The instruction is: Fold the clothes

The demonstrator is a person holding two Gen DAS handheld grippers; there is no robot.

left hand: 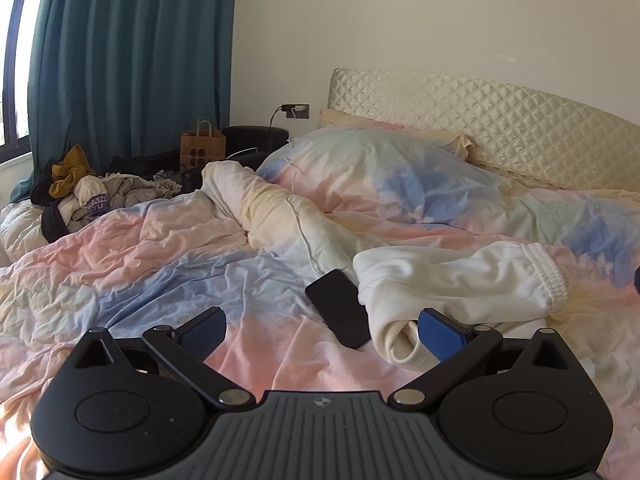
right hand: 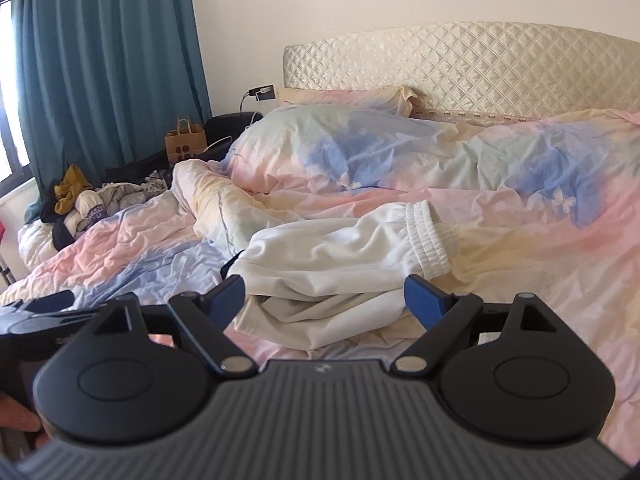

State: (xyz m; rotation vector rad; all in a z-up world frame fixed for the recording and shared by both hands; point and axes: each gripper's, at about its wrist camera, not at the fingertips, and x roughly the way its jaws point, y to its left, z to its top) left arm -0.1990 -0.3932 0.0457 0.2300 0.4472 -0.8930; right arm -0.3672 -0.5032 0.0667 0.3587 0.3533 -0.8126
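From the left wrist camera, the left gripper [left hand: 322, 330] hangs low over the bed with its jaws spread wide, holding nothing. White sweatpants [left hand: 460, 284] lie bunched on the pastel duvet [left hand: 140, 248], just ahead and to the right, their near end touching a dark phone [left hand: 340, 308] lying flat beside them.

From the right wrist camera, the right gripper [right hand: 324, 300] is also wide and empty, poised straight over the same sweatpants [right hand: 344, 256]. They look soft, thick and floppy, light enough to lift but sure to sag. The ribbed elastic waistband [right hand: 430, 240] seems the firmest hold; the leg ends are rumpled underneath, I think.
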